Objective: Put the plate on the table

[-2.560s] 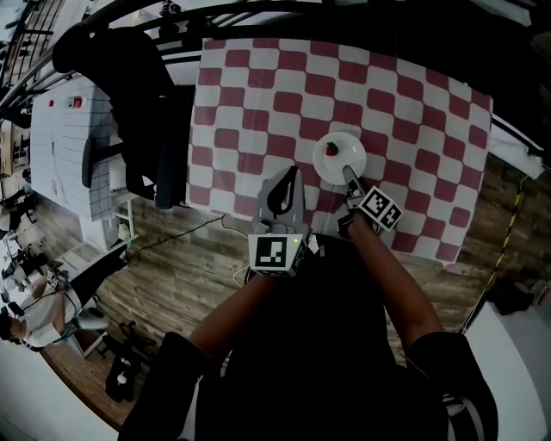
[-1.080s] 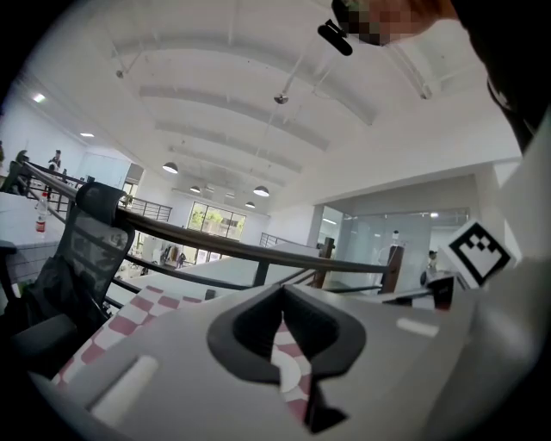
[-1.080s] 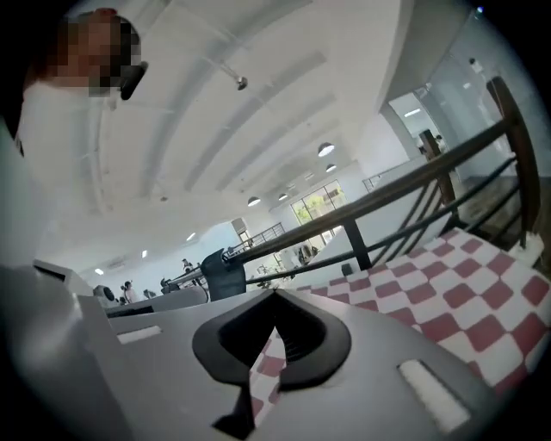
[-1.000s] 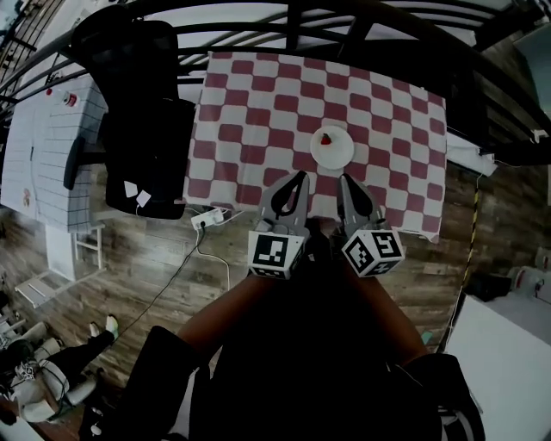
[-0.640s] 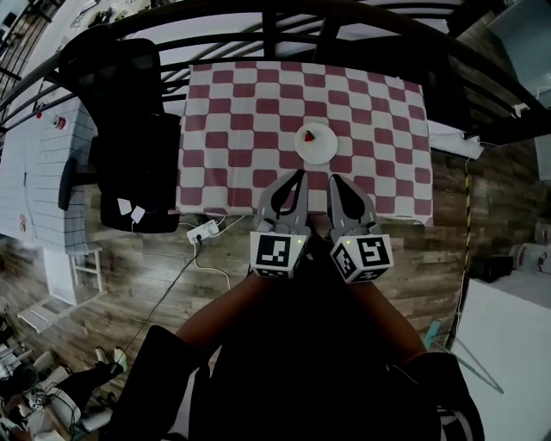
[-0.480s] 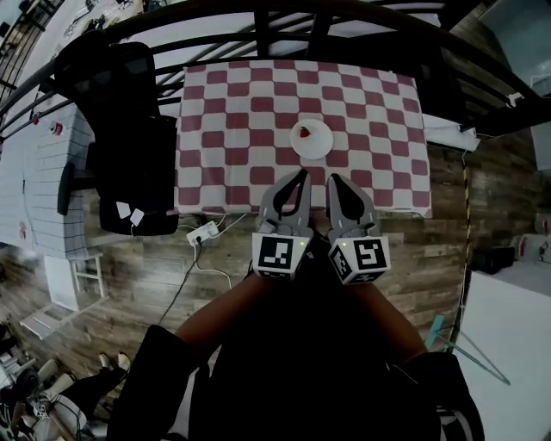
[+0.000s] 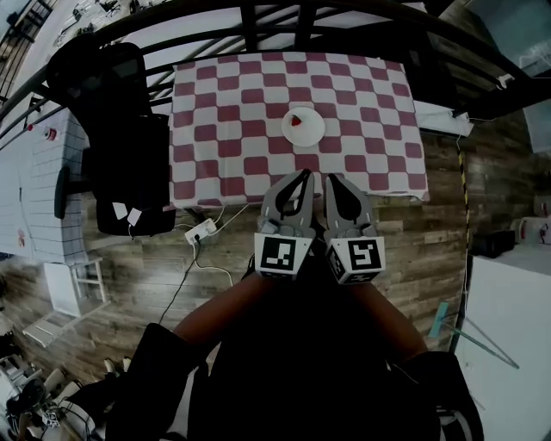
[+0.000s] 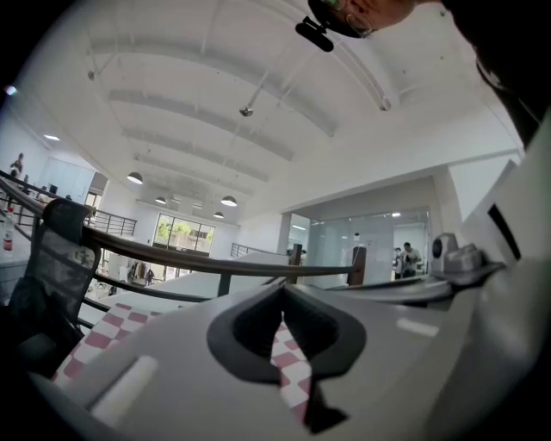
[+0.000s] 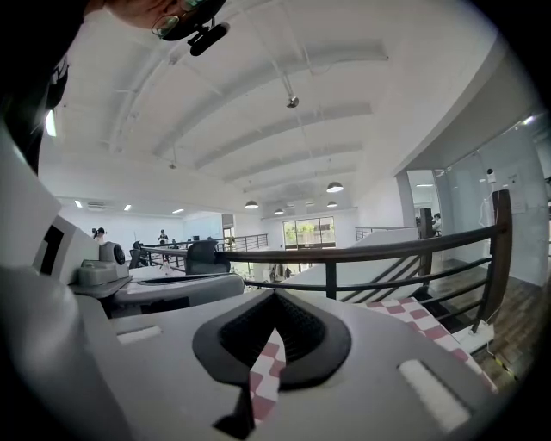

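A small white plate (image 7: 304, 127) carrying a red strawberry-like piece (image 7: 295, 120) rests on the table (image 7: 379, 95), which has a red-and-white checked cloth, in the head view. Both grippers hang side by side in front of the table's near edge, well short of the plate, over the wood floor. My left gripper (image 7: 302, 175) is shut and empty. Beside it my right gripper (image 7: 331, 179) is shut and empty too. In the left gripper view the closed left gripper (image 8: 283, 301) points over the cloth (image 8: 103, 323). The right gripper (image 9: 274, 301) likewise shows only checked cloth (image 9: 422, 314) past it.
A black office chair (image 7: 125, 129) stands left of the table. A dark curved railing (image 7: 275, 21) runs behind it. A white power strip (image 7: 201, 232) with cables lies on the wood floor. A white counter (image 7: 508, 344) sits at the lower right.
My right gripper has let go of the plate's edge and drawn back beside the left one. The view has backed away from the table; the plate stays on the cloth.
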{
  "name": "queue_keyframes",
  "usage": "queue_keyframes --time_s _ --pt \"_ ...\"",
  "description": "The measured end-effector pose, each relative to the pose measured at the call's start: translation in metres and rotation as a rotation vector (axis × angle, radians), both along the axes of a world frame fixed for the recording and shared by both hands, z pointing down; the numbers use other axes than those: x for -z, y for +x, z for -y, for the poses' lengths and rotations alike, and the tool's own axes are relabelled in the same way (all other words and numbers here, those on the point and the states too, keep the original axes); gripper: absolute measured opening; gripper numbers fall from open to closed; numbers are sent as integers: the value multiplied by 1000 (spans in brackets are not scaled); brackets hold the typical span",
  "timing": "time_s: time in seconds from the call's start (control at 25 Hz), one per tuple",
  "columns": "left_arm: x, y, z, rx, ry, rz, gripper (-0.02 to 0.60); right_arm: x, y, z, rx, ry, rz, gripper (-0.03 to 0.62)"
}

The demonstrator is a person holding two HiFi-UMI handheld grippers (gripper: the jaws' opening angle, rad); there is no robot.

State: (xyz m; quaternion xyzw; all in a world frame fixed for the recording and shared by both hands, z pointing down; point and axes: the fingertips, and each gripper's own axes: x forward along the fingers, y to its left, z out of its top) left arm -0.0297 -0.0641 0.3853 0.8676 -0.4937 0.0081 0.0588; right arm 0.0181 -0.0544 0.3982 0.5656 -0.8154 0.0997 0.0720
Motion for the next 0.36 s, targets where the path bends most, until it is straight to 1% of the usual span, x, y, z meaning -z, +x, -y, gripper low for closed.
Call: queue_keyframes --time_s 0.12,0.24,0.36 --pt "-2 8 -10 -24 -3 -22 9 -2 3 -6 -5 3 -4 -3" --pt "-4 13 -14 -43 1 -4 9 -7 4 -12 -3 2 -14 -3" --pt "-6 17 -16 -55 -5 -5 9 -14 6 -20 -1 -18 -23 -3"
